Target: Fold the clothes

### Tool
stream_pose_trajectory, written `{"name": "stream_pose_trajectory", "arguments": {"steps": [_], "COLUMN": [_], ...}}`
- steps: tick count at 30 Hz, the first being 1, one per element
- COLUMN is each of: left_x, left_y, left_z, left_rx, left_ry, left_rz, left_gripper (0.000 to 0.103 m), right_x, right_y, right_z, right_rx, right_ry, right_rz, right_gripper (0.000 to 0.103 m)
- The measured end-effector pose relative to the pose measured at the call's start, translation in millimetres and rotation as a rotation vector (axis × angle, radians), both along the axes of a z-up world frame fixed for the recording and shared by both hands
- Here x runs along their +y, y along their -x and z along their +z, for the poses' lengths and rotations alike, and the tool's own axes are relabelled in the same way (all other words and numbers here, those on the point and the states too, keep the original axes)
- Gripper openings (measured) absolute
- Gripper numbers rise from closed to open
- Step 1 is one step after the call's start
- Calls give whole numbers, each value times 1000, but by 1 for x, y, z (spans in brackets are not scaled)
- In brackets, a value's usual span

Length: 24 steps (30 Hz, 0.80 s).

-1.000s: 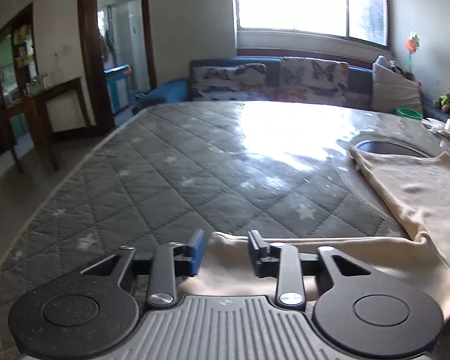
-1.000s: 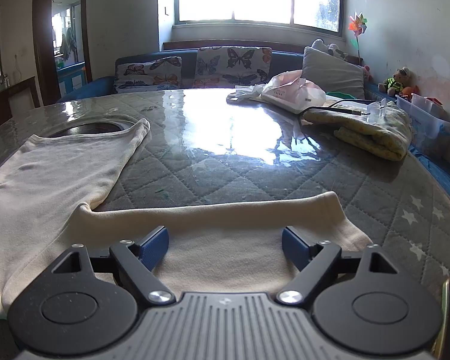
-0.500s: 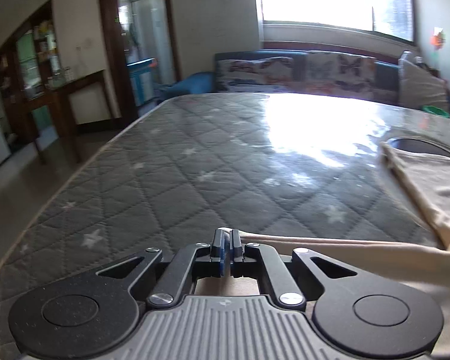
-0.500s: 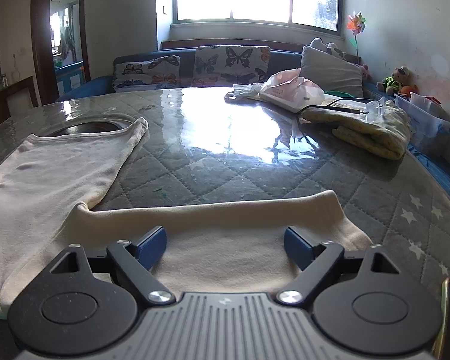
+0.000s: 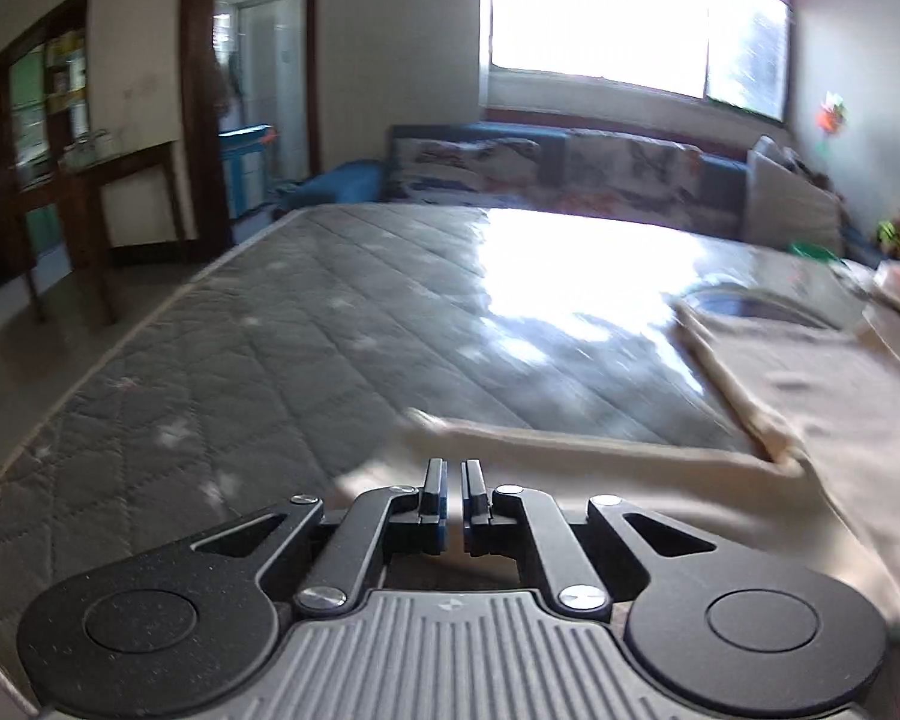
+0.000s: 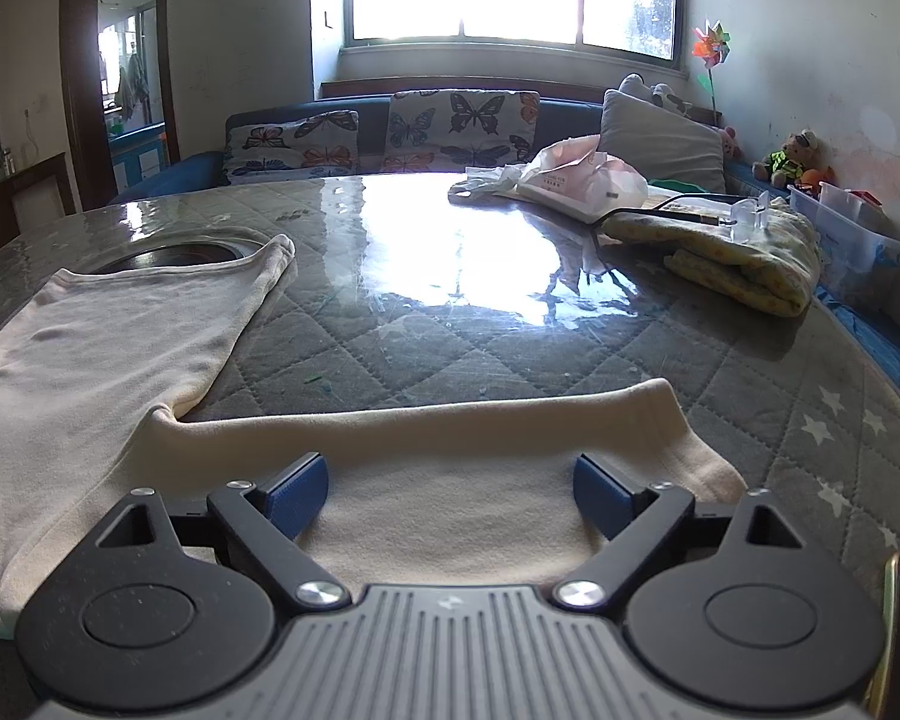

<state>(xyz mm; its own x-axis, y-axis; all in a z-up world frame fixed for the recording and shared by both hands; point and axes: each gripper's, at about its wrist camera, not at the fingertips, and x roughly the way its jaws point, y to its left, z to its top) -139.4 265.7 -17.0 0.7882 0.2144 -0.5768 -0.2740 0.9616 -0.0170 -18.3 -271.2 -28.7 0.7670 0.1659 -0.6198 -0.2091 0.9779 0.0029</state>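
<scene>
My left tool [image 5: 453, 495] is pinched together on the sleeve edge of the cream shirt [image 5: 810, 420], which lies spread across the quilted grey surface [image 5: 270, 360] — my right tool [image 6: 450, 495] hangs above the other sleeve, jaws wide apart, touching nothing.

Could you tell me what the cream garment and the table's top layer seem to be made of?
Cream garment: apparently soft knit, likely cotton; matte, ribbed cuff, limp drape. Table top: quilted grey star-print fabric, seemingly under clear glossy plastic or glass, judging by the sharp window glare and reflections.
</scene>
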Motion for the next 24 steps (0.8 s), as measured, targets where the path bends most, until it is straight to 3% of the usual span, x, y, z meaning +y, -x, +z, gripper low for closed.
{"name": "stream_pose_trajectory", "arguments": {"steps": [4, 6, 8, 11, 15, 18, 22, 24], "left_x": [-18, -22, -23, -3, 15, -1, -45, -67], "left_y": [-8, -14, -17, -11, 4, 10, -4, -11], "left_z": [-7, -11, -15, -15, -11, -3, 2, 1], "left_rx": [11, 33, 51, 64, 68, 32, -23, -36], "left_ry": [29, -3, -55, -64, -27, 20, 123, 133], "left_rz": [-39, -28, -2, 98, 187, 127, -31, -111], "left_gripper": [6, 8, 10, 12, 11, 12, 13, 13], "right_x": [0, 0, 0, 0, 0, 1, 1, 1], "right_y": [0, 0, 0, 0, 0, -1, -1, -1], "right_z": [0, 0, 0, 0, 0, 0, 0, 0], "right_rx": [0, -1, -1, -1, 0, 2, 2, 2], "right_ry": [0, 0, 0, -2, -2, -1, -1, -1], "right_rz": [0, -1, -1, -1, 0, 1, 1, 0], "right_gripper": [91, 91, 91, 92, 92, 93, 93, 93]}}
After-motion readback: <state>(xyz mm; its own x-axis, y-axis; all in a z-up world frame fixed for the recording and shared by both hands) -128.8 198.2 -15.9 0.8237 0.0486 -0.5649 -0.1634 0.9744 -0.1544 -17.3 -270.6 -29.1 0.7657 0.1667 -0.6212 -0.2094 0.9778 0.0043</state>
